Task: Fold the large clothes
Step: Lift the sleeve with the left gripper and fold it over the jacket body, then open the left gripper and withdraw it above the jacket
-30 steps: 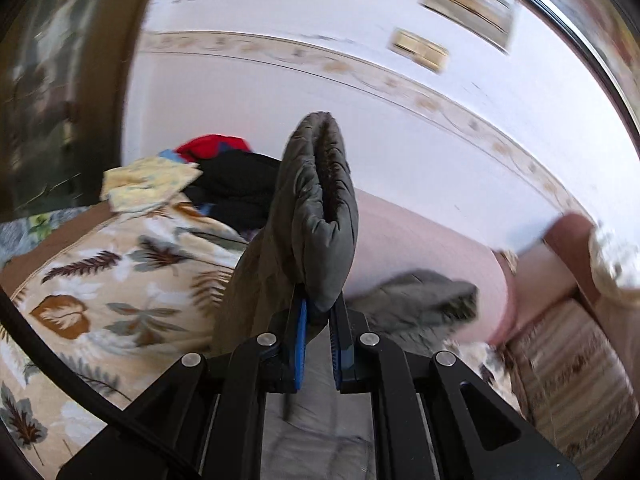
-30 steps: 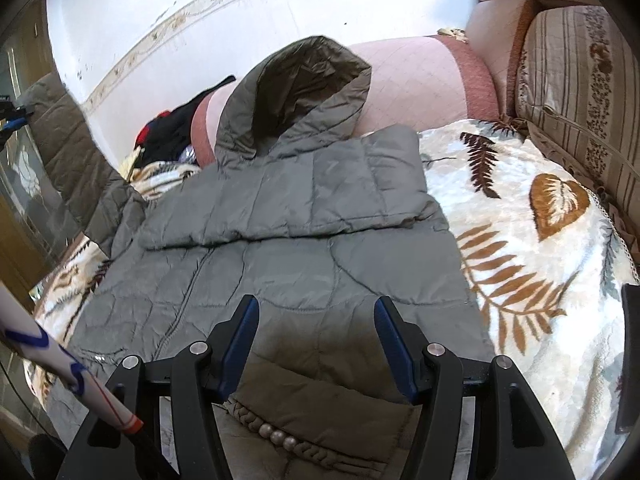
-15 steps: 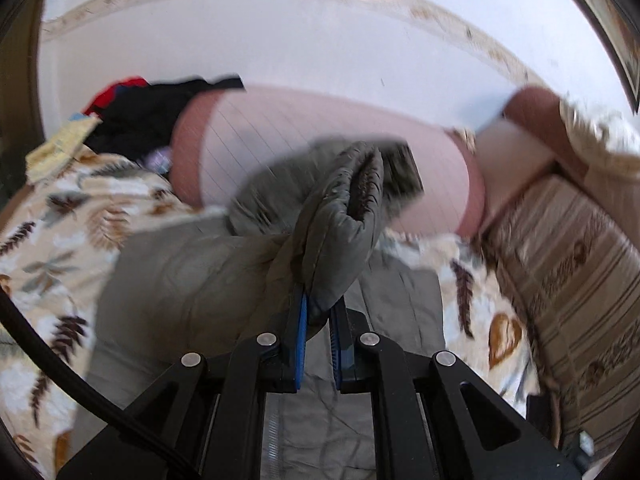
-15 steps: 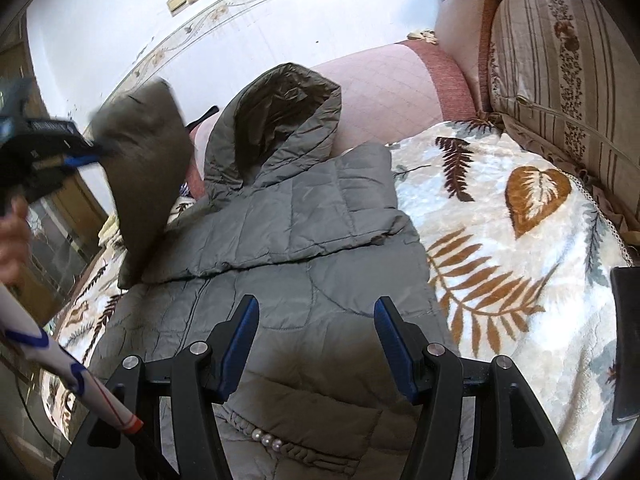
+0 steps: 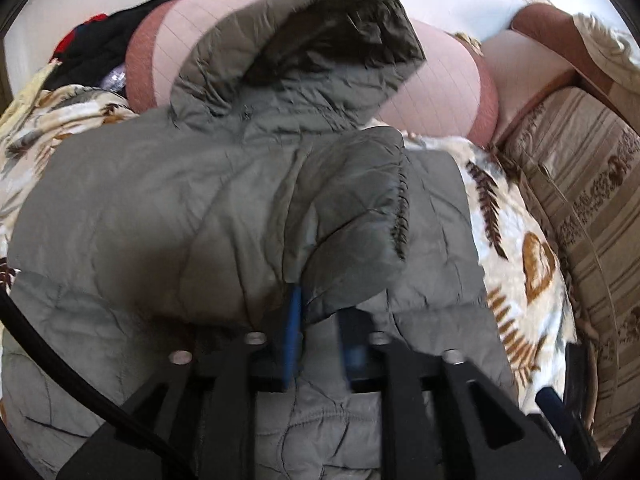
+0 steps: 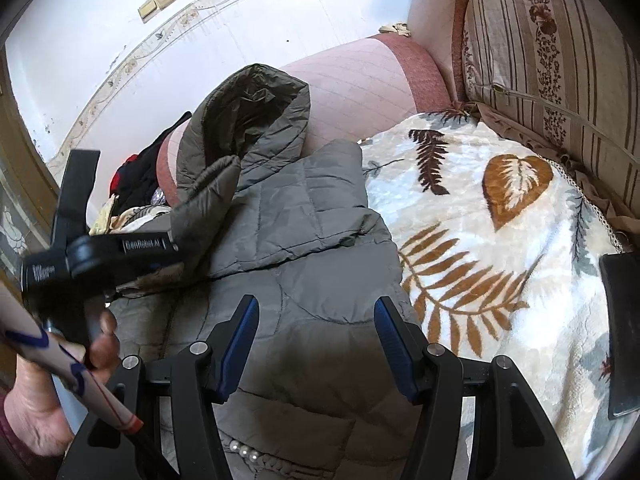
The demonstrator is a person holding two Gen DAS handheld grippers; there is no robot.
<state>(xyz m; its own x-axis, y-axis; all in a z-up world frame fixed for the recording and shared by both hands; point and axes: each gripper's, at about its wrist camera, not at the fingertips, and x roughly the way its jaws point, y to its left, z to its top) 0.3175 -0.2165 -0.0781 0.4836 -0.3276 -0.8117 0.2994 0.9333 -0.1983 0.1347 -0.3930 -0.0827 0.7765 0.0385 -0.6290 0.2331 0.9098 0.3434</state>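
The left gripper (image 5: pixel 318 334) has its blue-padded jaws opening, with the cuff end of the jacket sleeve (image 5: pixel 352 216) lying between them; motion blur hides whether the pads touch the fabric. The sleeve rises directly ahead of the fingertips and lies folded across the chest of the grey-green quilted hooded jacket (image 5: pixel 132 208), which spreads beneath and to both sides of this gripper. Beyond the sleeve, the hood (image 5: pixel 304 52) rests open against a pink bolster cushion (image 5: pixel 432 92). To the far left of the left gripper sits a heap of dark and red clothes (image 5: pixel 92 48); to its right, the leaf-print blanket (image 5: pixel 516 240) shows past the jacket edge, with a striped sofa cushion (image 5: pixel 580 208) further right. The right gripper (image 6: pixel 316 344) is released: its jaws stand wide apart with nothing between them, hovering over the lower front of the jacket (image 6: pixel 320 280). Just below its left finger a short row of pearl-like beads (image 6: pixel 244 451) lies on a ribbed trim. Ahead and to the left of the right gripper, the left gripper (image 6: pixel 172 246) appears from the side at the sleeve (image 6: pixel 208 196), carried by a hand (image 6: pixel 44 408) at the lower left corner, next to a white rod with blue markings (image 6: pixel 60 360). To the right of the right gripper the blanket (image 6: pixel 500 248) is exposed, with a dark flat object (image 6: pixel 622 332) on it at the far right edge.
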